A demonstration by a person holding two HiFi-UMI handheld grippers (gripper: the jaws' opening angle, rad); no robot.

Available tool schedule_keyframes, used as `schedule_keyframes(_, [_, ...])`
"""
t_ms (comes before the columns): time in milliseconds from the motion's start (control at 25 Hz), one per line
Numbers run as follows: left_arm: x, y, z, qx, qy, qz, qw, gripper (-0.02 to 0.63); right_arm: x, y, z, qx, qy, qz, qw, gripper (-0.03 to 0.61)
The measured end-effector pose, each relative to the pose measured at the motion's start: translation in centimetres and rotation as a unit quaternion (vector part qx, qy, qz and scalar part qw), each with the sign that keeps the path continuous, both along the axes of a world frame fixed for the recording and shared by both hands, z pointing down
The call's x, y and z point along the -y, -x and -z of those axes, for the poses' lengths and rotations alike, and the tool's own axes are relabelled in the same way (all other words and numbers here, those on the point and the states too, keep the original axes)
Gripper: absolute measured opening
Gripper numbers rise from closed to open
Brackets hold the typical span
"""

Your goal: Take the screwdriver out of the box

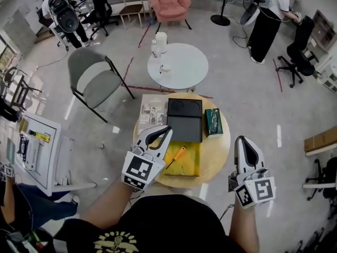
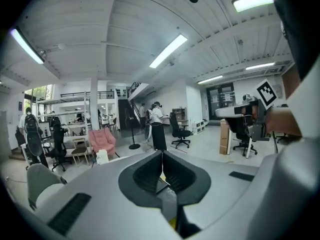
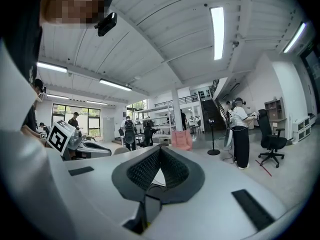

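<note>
An orange-handled screwdriver (image 1: pixel 177 155) lies slanted in an open yellow box (image 1: pixel 190 165) at the near side of a round wooden table (image 1: pixel 221 149). My left gripper (image 1: pixel 168 128) hovers just left of the box with its jaws shut and nothing between them; in the left gripper view (image 2: pixel 162 153) the tips meet, and a sliver of yellow shows below them. My right gripper (image 1: pixel 240 138) is off the table's right edge, well away from the screwdriver. Its tips also meet with nothing held in the right gripper view (image 3: pixel 160 149).
On the wooden table behind the yellow box lie a black case (image 1: pixel 185 119), a printed booklet (image 1: pixel 153 109) and a small green box (image 1: pixel 213 121). Beyond stand a white round table (image 1: pixel 181 67) with a cup (image 1: pixel 161 41), a grey folding chair (image 1: pixel 92 79) and a pink armchair (image 1: pixel 169 0).
</note>
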State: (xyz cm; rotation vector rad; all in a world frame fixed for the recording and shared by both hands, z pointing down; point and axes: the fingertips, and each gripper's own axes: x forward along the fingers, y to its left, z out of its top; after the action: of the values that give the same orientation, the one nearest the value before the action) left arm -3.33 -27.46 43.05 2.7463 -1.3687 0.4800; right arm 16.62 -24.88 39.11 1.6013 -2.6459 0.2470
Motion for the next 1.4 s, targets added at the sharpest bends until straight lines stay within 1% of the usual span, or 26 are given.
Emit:
schedule_keyframes(320, [0.2,-0.3,-2.3,0.010,0.024,-0.016,0.9995,0.025,-0.4,0.0,-0.7,-0.002,0.009,-0.012,1.000,0.015])
schedule_keyframes(400, [0.2,-0.4,-3.0,0.011,0.030,-0.019,0.9993,0.076,-0.6,-0.1,-0.8,-0.002,0.011,-0.015,1.000,0.014])
schedule_keyframes(440, [0.1,-0.5,-3.4,0.011,0.034,-0.021,0.9991,0.089,-0.8,-0.2,-0.9,-0.003,0.012,-0.017,1.000,0.014])
schedule_keyframes(600, [0.0,-1.0,-4.8,0.010,0.047,-0.025,0.9985,0.106,-1.3,-0.9,-1.1,-0.004,0.016,-0.024,1.000,0.015])
schedule_keyframes(1000, [0.4,-2.9,-9.3,-0.001,0.094,-0.034,0.9950,0.120,-2.5,-3.5,-1.2,-0.014,0.021,-0.051,0.998,0.014])
schedule_keyframes(1240, [0.5,-4.1,-11.9,0.015,0.111,-0.045,0.9926,0.124,-3.1,-4.9,-1.3,-0.018,0.023,-0.067,0.997,0.015])
schedule_keyframes(1400, [0.9,-4.8,-13.1,0.011,0.121,-0.043,0.9916,0.126,-3.8,-5.6,-1.4,-0.022,0.028,-0.070,0.997,0.014])
